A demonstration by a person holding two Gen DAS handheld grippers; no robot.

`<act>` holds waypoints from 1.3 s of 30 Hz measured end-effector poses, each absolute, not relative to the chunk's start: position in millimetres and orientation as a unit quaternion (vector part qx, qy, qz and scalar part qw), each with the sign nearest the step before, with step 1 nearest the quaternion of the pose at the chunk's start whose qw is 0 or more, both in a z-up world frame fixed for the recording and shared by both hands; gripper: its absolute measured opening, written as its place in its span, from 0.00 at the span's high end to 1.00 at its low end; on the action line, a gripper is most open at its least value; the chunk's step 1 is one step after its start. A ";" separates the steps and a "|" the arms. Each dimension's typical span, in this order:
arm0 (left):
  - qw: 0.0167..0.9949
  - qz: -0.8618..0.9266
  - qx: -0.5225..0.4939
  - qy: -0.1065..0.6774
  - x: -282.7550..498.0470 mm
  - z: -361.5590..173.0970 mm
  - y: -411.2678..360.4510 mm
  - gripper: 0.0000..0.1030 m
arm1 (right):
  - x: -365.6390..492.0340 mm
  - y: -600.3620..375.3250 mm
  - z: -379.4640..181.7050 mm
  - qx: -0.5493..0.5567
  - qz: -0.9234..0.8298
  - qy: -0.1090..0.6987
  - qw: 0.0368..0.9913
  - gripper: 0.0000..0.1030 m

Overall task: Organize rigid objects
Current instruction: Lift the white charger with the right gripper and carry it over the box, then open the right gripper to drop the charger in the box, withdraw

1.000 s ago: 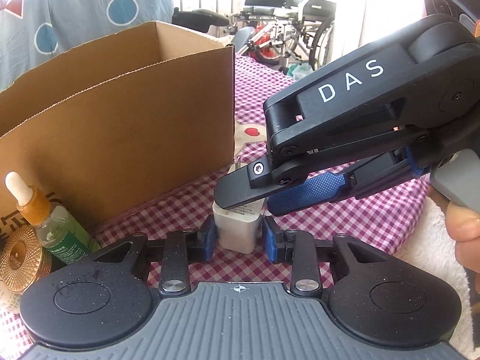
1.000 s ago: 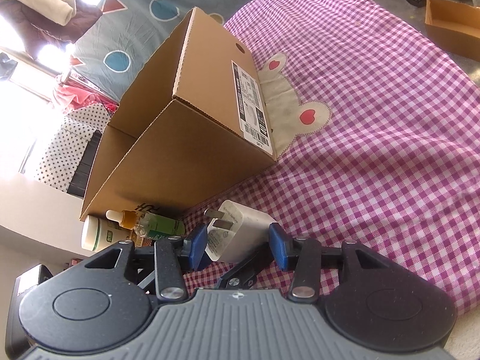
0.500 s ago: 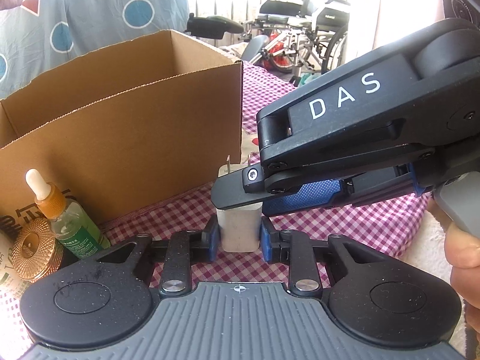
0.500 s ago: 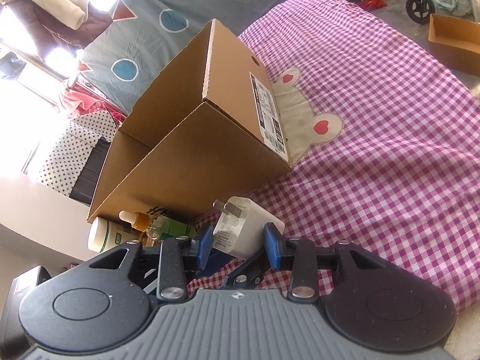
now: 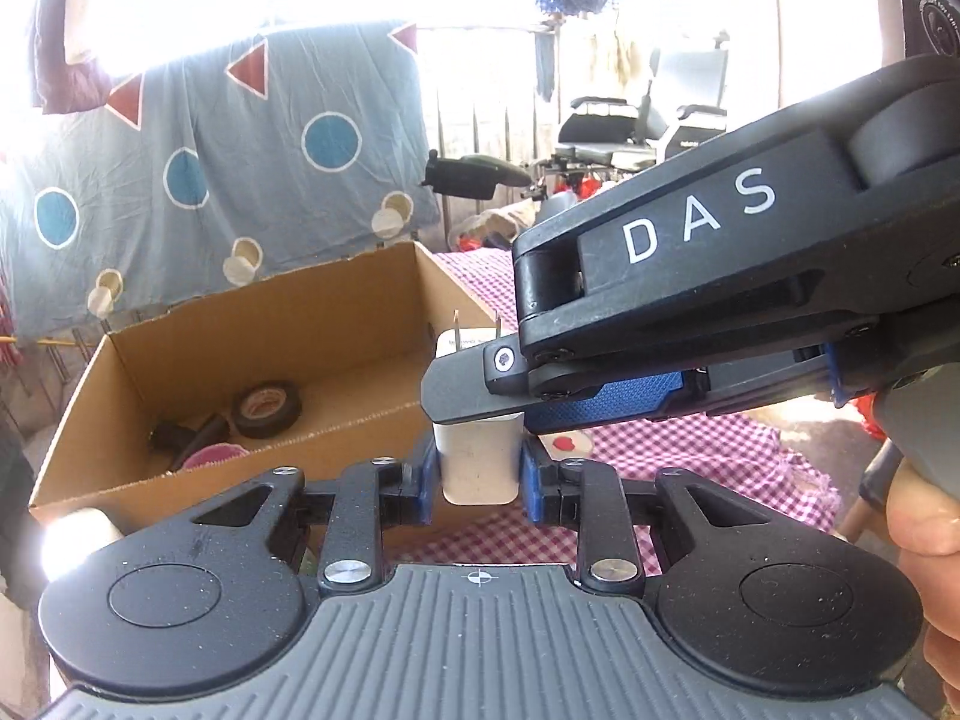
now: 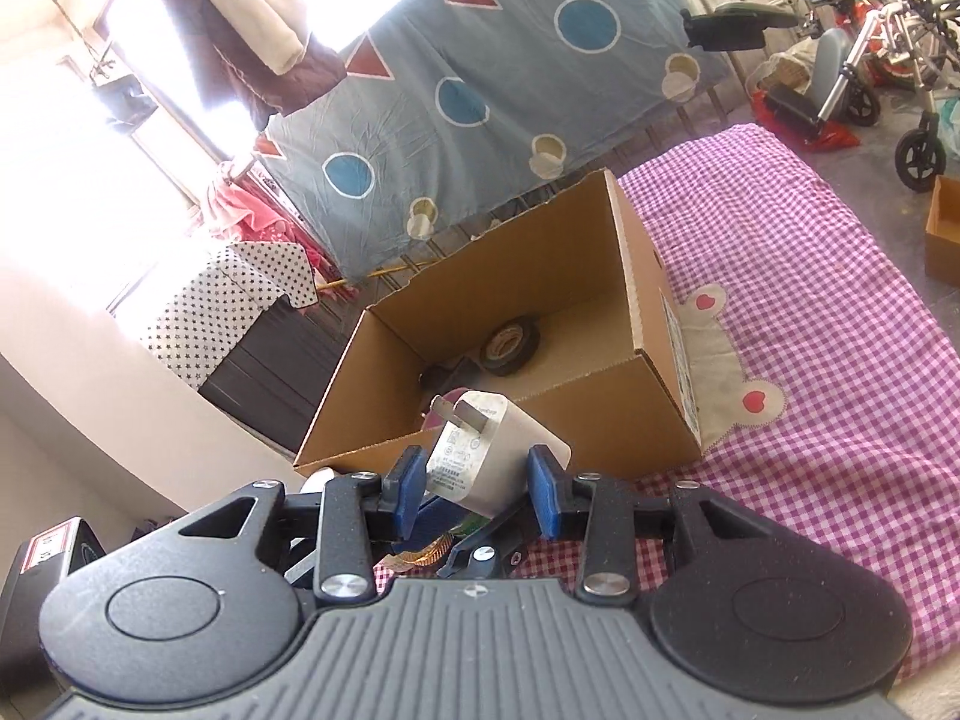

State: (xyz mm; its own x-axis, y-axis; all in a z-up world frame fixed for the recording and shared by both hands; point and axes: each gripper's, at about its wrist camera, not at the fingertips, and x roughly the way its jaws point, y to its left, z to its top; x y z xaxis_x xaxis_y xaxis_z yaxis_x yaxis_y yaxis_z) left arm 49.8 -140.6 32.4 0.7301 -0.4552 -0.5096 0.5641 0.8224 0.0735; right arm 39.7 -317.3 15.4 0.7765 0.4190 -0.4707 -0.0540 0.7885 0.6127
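Held item: You have the white charger (image 5: 478, 461) off the checked cloth (image 6: 840, 360), prongs up, lifted level with the near rim of the cardboard box (image 5: 252, 324) and just short of it.
Left tool: The left tool (image 5: 477, 474) is clenched on the lower body of the charger; its blue pads (image 5: 425, 477) press the two narrow sides, which keeps the plug upright.
Right tool: The right tool (image 6: 477, 483) is also clamped on the charger (image 6: 489, 450), coming in across the left one. Its jaws have just been closing on it, and in the right wrist view both pads (image 6: 543, 495) meet the white casing.
Reason for double hold: My reading is that you use two grips because the casing is smooth and small; one pair steadies it while the other carries.
Box contents: A roll of dark tape (image 5: 267, 408) and some darker items lie on the box floor; a pink object shows at the near wall. The floor on the right half looks bare.
Clearance: The charger appears high enough to pass the near wall, though the fisheye makes this uncertain.
Next requirement: You would need to carry it forward over the rim, then let go with one tool before the other so it does not twist.
Risk: Uneven release could tip the prongs against the cardboard.
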 end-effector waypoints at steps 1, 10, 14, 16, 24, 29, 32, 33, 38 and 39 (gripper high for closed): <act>0.927 -0.270 0.109 0.236 54.4 40.5 -139.3 0.75 | 45.1 -315.3 24.7 0.289 0.140 0.299 0.898 0.61; 0.936 -0.212 0.107 0.259 141.3 82.5 -152.0 0.75 | 148.9 -313.8 68.6 0.262 0.201 0.301 0.895 0.60; 0.924 -0.197 0.106 0.311 183.3 70.6 -158.6 0.75 | 205.6 -315.0 59.1 0.262 0.208 0.343 0.878 0.60; 0.916 -0.189 0.106 0.338 199.8 60.9 -160.0 0.75 | 232.9 -316.4 48.9 0.264 0.208 0.368 0.867 0.60; 0.874 -0.174 0.091 0.444 264.6 22.8 -166.1 0.75 | 304.5 -311.0 5.8 0.229 0.189 0.448 0.843 0.60; 0.856 -0.170 0.082 0.482 283.3 12.0 -167.1 0.74 | 331.5 -313.4 -14.5 0.227 0.181 0.478 0.829 0.60; 0.850 -0.162 0.085 0.493 285.9 12.3 -169.5 0.74 | 338.3 -309.9 -20.6 0.216 0.178 0.484 0.829 0.61; 0.849 -0.162 0.081 0.496 290.1 11.2 -168.6 0.74 | 340.1 -307.8 -20.7 0.211 0.176 0.486 0.830 0.61; 0.841 -0.159 0.070 0.513 300.7 7.4 -165.4 0.74 | 344.1 -302.5 -24.5 0.196 0.178 0.489 0.831 0.61; 0.838 -0.161 0.071 0.517 301.4 6.7 -165.5 0.74 | 344.4 -300.4 -24.8 0.191 0.177 0.491 0.832 0.61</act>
